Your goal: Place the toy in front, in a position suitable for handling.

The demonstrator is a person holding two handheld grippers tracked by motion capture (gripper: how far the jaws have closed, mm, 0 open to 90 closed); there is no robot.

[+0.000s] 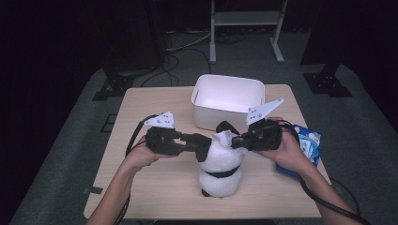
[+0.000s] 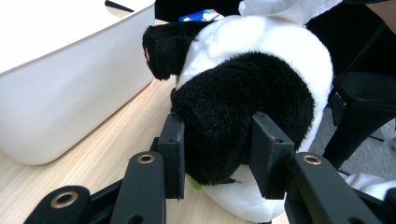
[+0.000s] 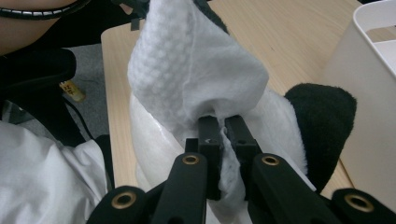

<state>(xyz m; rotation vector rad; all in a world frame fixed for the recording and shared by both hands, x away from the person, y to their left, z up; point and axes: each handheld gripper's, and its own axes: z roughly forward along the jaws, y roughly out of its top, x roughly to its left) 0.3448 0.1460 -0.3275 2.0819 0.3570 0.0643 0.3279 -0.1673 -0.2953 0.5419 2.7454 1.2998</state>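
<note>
Toy: your plush panda (image 1: 219,164) sits upright on the table (image 1: 155,192), a little toward 5 o'clock from the middle; soft pile, rounded white body with a black band, black ears and limbs.
Left gripper: your left gripper (image 2: 217,156) comes at the panda from 9 o'clock; its flat black pads press either side of a thick black furry limb, which bulges between them, so it is clamped on the toy.
Left gripper, high view: same gripper (image 1: 202,142) reaches the panda's upper left side, with the grey three-cornered plate on top and the cable trailing to your forearm.
Right gripper: your right gripper (image 3: 223,140) has its jaws nearly together, pinching a white wipe (image 3: 187,70) by its lower edge.
Wipe: thin, embossed with a fine dotted weave, crumpled and draped up over the panda's white head.
Right gripper, high view: it (image 1: 236,140) meets the panda's head from 3 o'clock, the wipe (image 1: 226,137) showing as a small white peak.
Bin: white plastic bin (image 1: 205,87), rectangular with rounded corners and smooth walls, at 12 o'clock, just behind the panda.
Packet: blue and white glossy packet (image 1: 309,143) at 3 o'clock near the table edge, partly under your right hand.
Table: pale wood grain, rounded corners.
</note>
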